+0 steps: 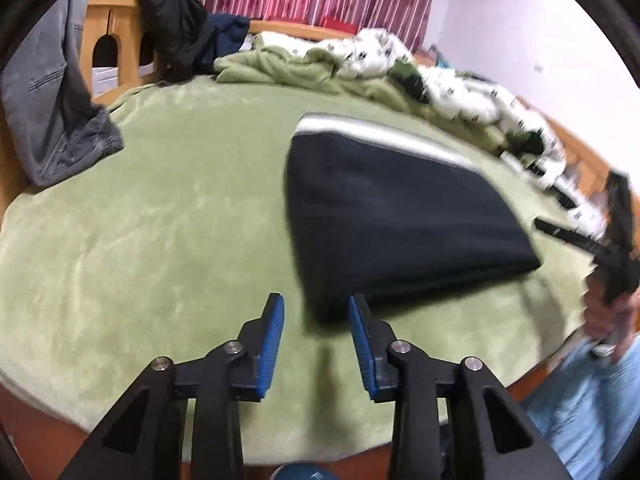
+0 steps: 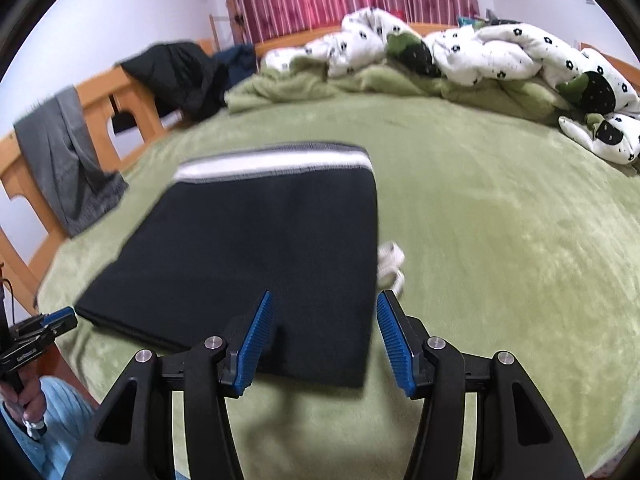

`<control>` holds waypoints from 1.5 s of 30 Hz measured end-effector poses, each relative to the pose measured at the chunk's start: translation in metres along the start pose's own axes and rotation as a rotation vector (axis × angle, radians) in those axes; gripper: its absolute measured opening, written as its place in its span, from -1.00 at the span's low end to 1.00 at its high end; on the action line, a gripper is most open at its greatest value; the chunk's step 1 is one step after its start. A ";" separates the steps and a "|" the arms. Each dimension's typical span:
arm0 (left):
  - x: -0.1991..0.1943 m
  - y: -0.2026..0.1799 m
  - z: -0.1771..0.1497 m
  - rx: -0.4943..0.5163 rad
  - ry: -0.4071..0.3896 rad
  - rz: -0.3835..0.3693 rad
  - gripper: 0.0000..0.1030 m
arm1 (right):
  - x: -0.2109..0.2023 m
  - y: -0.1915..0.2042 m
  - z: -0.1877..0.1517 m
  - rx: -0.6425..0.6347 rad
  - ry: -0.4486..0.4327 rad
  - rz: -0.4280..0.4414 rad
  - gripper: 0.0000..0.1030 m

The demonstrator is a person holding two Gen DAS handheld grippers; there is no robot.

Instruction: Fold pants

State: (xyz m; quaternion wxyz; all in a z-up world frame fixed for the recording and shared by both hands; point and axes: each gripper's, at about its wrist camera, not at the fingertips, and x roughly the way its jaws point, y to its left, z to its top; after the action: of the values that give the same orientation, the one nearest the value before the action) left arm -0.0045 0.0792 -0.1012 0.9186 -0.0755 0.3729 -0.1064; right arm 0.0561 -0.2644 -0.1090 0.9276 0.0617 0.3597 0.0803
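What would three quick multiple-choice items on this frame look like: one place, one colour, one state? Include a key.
1. Where do the folded pants lie?
A. on the green blanket
B. over the wooden bed rail
C. on the floor

2. What colour is the pants' waistband?
A. red
B. white with grey edges
C. yellow

3. How is the right gripper?
A. shut on the pants
B. shut, empty
C. open, empty

Key: 1 A, the pants rest flat on the blanket; 2 B, a pale stripe runs along the far edge; 3 C, the blue pads stand apart with nothing between them.
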 end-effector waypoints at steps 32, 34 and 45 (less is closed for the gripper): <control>0.065 -0.047 0.070 0.024 -0.013 0.048 0.04 | 0.016 0.019 0.029 -0.075 -0.049 -0.015 0.25; 0.077 -0.048 0.096 0.021 -0.015 0.057 0.04 | 0.024 0.018 0.050 -0.073 -0.057 -0.036 0.23; 0.192 -0.067 0.159 0.108 0.087 0.173 0.04 | 0.134 0.025 0.123 -0.152 0.029 -0.099 0.14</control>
State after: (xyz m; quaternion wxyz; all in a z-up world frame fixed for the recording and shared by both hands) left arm 0.2312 -0.0248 -0.1020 0.9101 0.0111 0.4112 -0.0499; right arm 0.2337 -0.2211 -0.1026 0.9271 -0.0277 0.3685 0.0624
